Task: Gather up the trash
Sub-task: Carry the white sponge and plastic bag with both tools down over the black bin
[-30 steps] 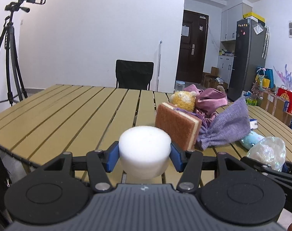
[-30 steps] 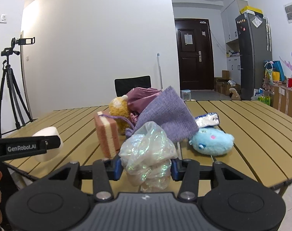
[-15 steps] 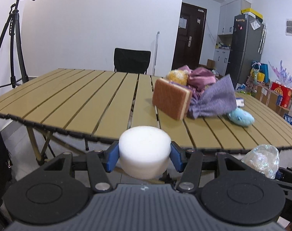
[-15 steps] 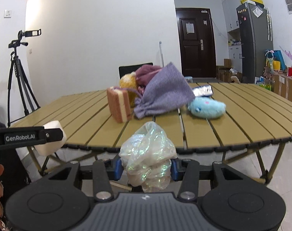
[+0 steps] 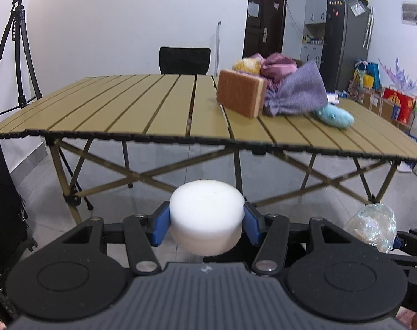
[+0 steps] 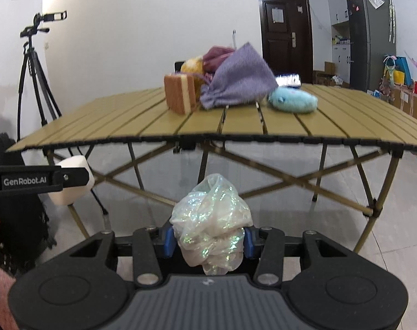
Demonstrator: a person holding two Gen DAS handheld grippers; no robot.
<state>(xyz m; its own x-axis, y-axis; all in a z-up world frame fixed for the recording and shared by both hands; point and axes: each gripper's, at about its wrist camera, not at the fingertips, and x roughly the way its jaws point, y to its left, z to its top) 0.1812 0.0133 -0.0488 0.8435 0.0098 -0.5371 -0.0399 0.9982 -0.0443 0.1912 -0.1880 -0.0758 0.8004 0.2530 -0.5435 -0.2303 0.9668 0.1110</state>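
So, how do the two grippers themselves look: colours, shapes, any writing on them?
Both look alike. The left gripper and the right gripper each have a matte black body with a ribbed grey centre panel, two round discs, black linkage bars with silver pivot screws, and blue finger pads. Seen from the right wrist view, the left one's side bar carries white lettering "GenRobot.AI". No cables show.

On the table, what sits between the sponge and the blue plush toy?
The purple cloth bag lies between the sponge and the blue plush toy, clearest in the right wrist view.
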